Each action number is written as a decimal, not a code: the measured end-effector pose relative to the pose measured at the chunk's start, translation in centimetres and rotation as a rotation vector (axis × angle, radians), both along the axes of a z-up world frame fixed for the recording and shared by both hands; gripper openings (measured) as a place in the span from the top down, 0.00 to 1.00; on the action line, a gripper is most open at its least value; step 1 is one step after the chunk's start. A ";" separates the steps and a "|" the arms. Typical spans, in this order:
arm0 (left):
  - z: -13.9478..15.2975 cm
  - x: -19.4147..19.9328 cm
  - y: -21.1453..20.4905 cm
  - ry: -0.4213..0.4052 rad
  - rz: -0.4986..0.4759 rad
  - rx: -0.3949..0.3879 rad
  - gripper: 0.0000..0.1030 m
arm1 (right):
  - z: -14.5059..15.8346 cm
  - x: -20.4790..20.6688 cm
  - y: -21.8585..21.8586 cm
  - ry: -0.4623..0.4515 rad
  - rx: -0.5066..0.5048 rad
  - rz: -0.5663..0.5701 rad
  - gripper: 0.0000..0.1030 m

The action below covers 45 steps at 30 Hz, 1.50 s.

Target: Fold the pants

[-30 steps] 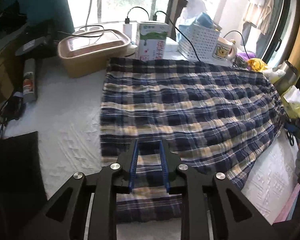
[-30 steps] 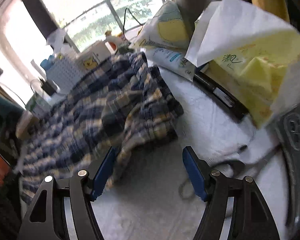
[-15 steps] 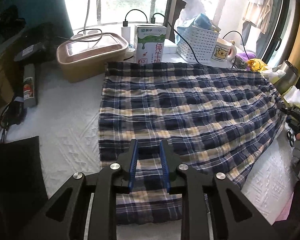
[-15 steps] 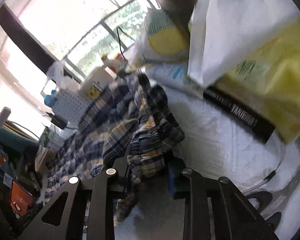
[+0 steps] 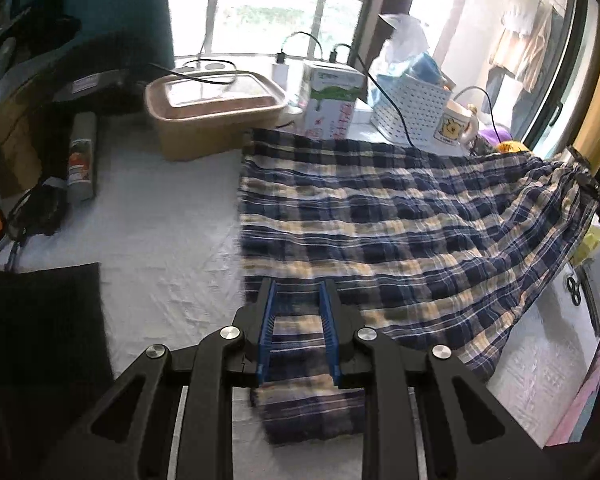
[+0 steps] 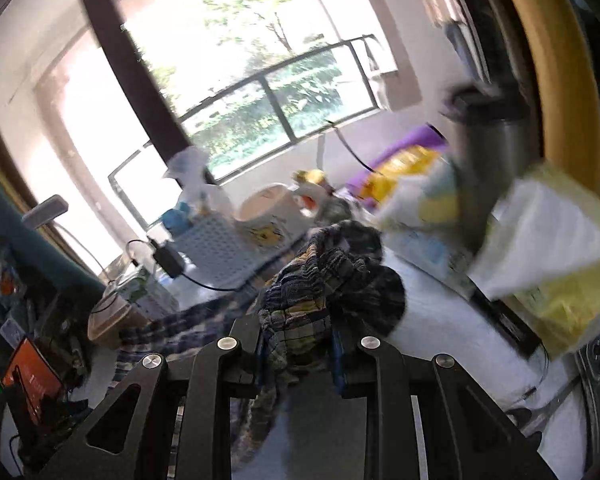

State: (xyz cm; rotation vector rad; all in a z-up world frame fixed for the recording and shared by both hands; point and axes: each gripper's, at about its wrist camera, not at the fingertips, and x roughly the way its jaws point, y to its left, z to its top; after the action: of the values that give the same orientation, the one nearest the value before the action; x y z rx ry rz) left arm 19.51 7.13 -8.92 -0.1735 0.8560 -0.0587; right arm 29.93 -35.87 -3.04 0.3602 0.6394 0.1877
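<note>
**Lifting one end of the plaid pants for the fold**

Gripping both ends, the two tools have the blue, navy and cream plaid cotton pants (image 5: 380, 220) stretched across the white textured desk (image 5: 160, 248). The left tool (image 5: 298, 328) pinches the near hem edge between narrow-set blue pads, with cloth running under and past them. The right tool (image 6: 298, 356) has just been closing and now clamps a bunched wad of the gathered waistband, raised clear of the desk so that the fabric sags in a shallow hammock from that end.

The cloth looks light, thin and limp. It should drape and slide rather than hold a crease, so a grip at the corners or hems, as here, seems soundest; a hold in the middle would only bunch it.

Room is tight. At the far edge the pants lie just beside a tan lidded plastic box (image 5: 216, 108), a green-and-white carton (image 5: 332, 100), a white perforated basket (image 5: 412, 108) and a cartoon-printed mug (image 5: 456, 128), with black cables trailing near. Bare desk lies to the pants' left, the freest ground. By the raised end, yellow-and-white packets (image 6: 552, 248) crowd close, so a swing that way risks a snag.
</note>
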 end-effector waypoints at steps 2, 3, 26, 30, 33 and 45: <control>0.1 -0.4 0.8 -0.014 0.003 -0.002 0.79 | 1.1 -0.1 1.5 -0.021 -0.027 0.022 0.75; 0.2 -0.5 1.1 -0.020 0.003 -0.003 0.79 | 1.6 -0.2 2.5 -0.034 -0.041 0.037 0.75; -0.1 -4.5 7.5 -0.071 -0.047 -0.078 0.78 | -2.5 0.1 33.1 0.041 -0.241 0.503 0.76; -0.5 -4.5 9.3 -0.064 -0.013 -0.076 0.78 | -5.6 0.5 37.2 0.109 -0.269 0.545 0.75; -0.6 -4.3 10.1 -0.063 0.006 -0.073 0.78 | -7.3 0.7 38.7 0.167 -0.294 0.560 0.71; 1.3 -1.3 8.6 -0.102 -0.029 0.006 0.75 | -3.9 -0.8 33.9 0.072 -0.185 0.627 0.34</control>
State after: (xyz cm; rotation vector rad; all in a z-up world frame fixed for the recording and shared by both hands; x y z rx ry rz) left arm 18.23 15.73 -7.57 -0.1515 0.7574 -0.0915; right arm 29.14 -1.93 -6.94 -0.0227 0.8215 0.7110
